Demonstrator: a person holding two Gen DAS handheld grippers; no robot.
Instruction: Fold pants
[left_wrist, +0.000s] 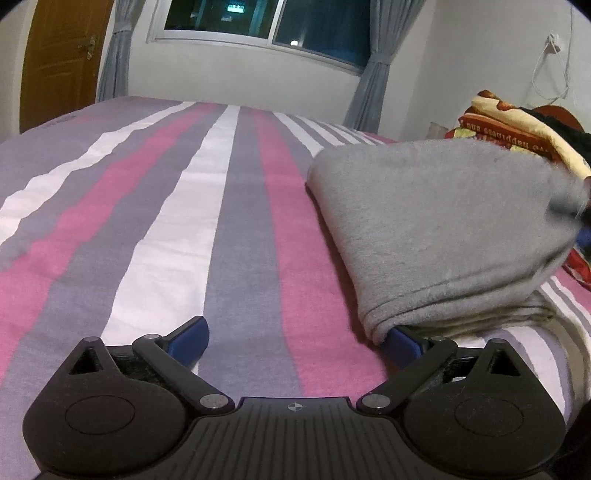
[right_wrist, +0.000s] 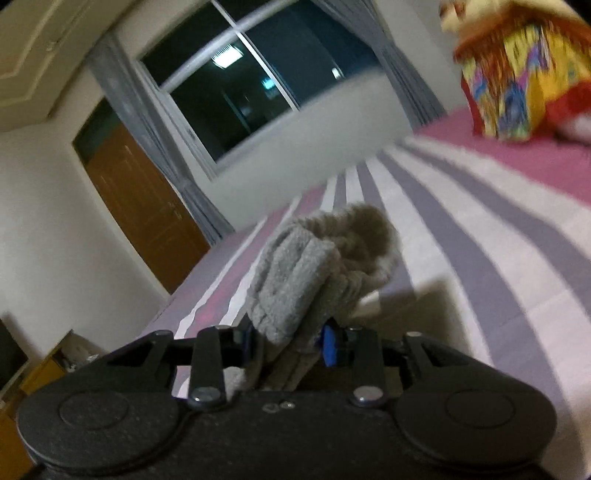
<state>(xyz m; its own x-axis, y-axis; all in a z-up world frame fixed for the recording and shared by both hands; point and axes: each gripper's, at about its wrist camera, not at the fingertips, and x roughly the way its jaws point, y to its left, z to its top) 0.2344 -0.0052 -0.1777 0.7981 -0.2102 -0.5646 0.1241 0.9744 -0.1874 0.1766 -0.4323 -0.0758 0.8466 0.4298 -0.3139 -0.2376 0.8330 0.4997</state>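
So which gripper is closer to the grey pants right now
Right. The right gripper has the grey pants bunched between its fingers. The left gripper stands open beside them on the striped bedsheet; only its right finger reaches the folded edge.

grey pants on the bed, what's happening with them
A person is folding grey fleece pants on a striped bed with a handheld tool in each hand. The right tool is pinching a bunched part of the pants between its fingers, lifted off the sheet. The left tool is wide open low over the bed, one finger tucked under the near edge of the pants. A colourful folded blanket lies behind.
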